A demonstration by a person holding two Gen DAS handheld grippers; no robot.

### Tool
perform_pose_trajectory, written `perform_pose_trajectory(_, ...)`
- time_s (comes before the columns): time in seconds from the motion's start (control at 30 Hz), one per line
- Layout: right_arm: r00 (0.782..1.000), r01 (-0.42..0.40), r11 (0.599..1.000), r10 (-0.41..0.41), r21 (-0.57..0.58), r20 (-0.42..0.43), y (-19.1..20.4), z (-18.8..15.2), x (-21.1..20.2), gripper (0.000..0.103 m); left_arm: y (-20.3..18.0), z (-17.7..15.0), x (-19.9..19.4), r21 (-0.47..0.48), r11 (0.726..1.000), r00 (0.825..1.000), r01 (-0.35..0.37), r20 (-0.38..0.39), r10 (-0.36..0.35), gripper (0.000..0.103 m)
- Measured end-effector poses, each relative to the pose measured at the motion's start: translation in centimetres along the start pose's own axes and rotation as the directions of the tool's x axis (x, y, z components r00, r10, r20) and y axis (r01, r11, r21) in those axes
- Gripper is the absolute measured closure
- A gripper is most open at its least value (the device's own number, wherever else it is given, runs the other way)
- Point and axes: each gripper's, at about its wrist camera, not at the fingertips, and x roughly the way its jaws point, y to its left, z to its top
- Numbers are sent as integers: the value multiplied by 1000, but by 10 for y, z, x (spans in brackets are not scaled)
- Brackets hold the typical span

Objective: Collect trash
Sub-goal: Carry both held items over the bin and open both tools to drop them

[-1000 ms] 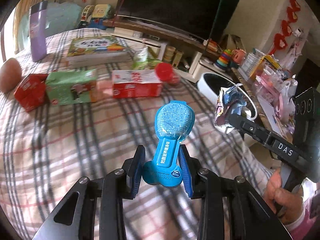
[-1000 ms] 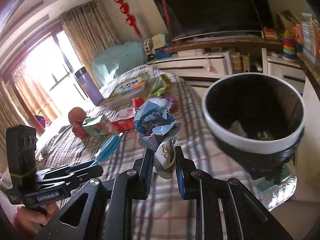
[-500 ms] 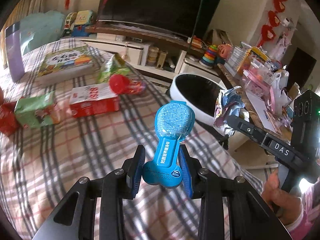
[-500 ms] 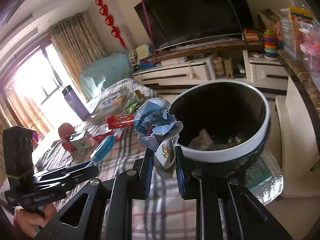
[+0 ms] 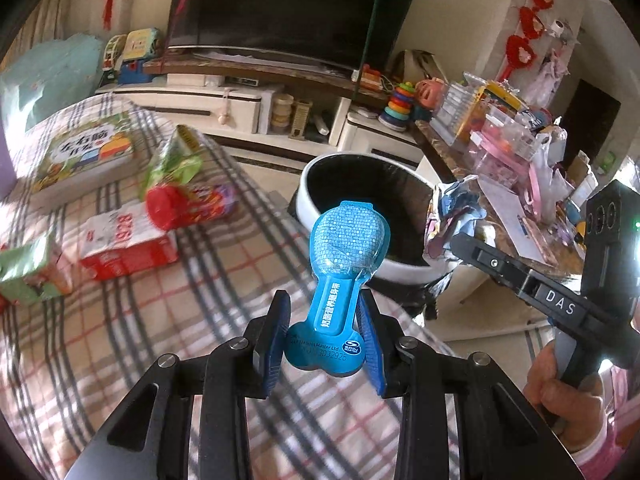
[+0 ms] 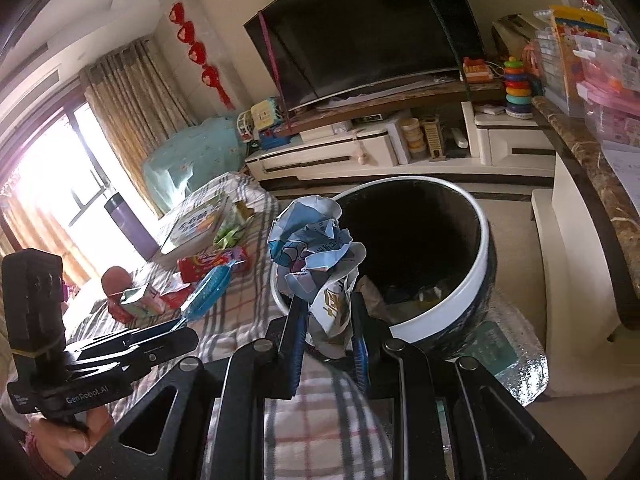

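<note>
In the left wrist view, the bin [image 5: 320,208] stands at twelve o'clock beyond the table [image 5: 120,320], boxes [image 5: 128,240] at ten o'clock.

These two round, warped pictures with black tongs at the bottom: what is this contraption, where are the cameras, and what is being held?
No robot here: a person holds one pair of hand-held tongs in each hand. A wide-angle camera on each looks forward along its two fingers, which is why the pictures bulge.

In the left-hand camera's picture, the left tongs are shut on a blue plastic packet. In the right-hand camera's picture, the right tongs grip a crumpled wrapper near the rim of a white-rimmed black bin that already holds some rubbish.

Behind lies a checked cloth with cartons, a red-capped tube and a picture book.
</note>
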Motion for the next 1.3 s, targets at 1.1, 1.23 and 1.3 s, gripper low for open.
perform_pose_trajectory(1.1,996,71,997,-70,12,-60,-46,40,31,79,-37,58,76,91,996,999,-24,-45,28,70)
perform_pose_trajectory(1.23,995,70,998,-69,8,-65,-48,41,34,79,-38,62,84,95,995,998,-29,-51,34,70)
perform_pose_trajectory(1.3,995,70,998,-70,5,-68,-48,43,35,79,-38,64,87,95,995,998,-31,-55,36,70)
